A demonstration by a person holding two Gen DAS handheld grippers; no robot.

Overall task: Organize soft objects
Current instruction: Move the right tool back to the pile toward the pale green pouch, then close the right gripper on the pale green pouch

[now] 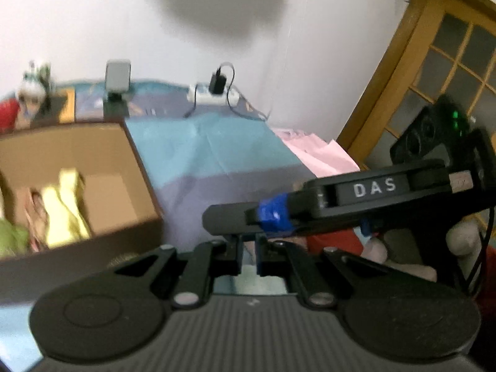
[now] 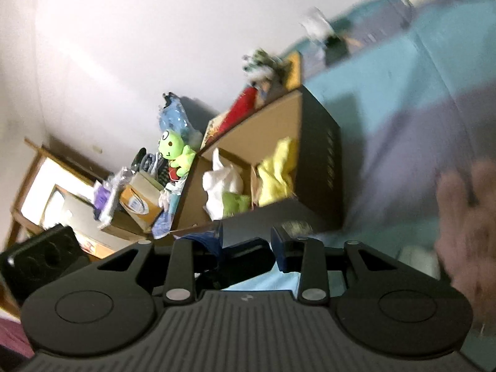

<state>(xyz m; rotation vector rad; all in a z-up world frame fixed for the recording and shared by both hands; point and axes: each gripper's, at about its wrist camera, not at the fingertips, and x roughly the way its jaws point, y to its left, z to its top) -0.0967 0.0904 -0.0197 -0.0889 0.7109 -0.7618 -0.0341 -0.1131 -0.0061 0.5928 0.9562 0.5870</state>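
A brown cardboard box (image 1: 136, 167) stands on the bed at the left; it also shows in the right wrist view (image 2: 319, 142). In it lie a yellow soft toy (image 1: 63, 207), a green one (image 1: 11, 238) and, in the right wrist view, a white one (image 2: 221, 183), a green one (image 2: 235, 203) and the yellow one (image 2: 277, 170). My left gripper (image 1: 248, 255) has its jaws nearly together with nothing visible between them. My right gripper (image 1: 235, 214) crosses in front of it with blue tape on one finger. In its own view the right gripper (image 2: 246, 241) stands open and empty, just before the box.
The bed has a blue and purple cover (image 1: 217, 152). A power strip with a charger (image 1: 214, 93) lies at the wall. Pink cloth (image 1: 319, 152) lies at the right bed edge. A green frog plush (image 2: 175, 152) sits among clutter left of the box. A blurred hand (image 2: 465, 217) is at the right.
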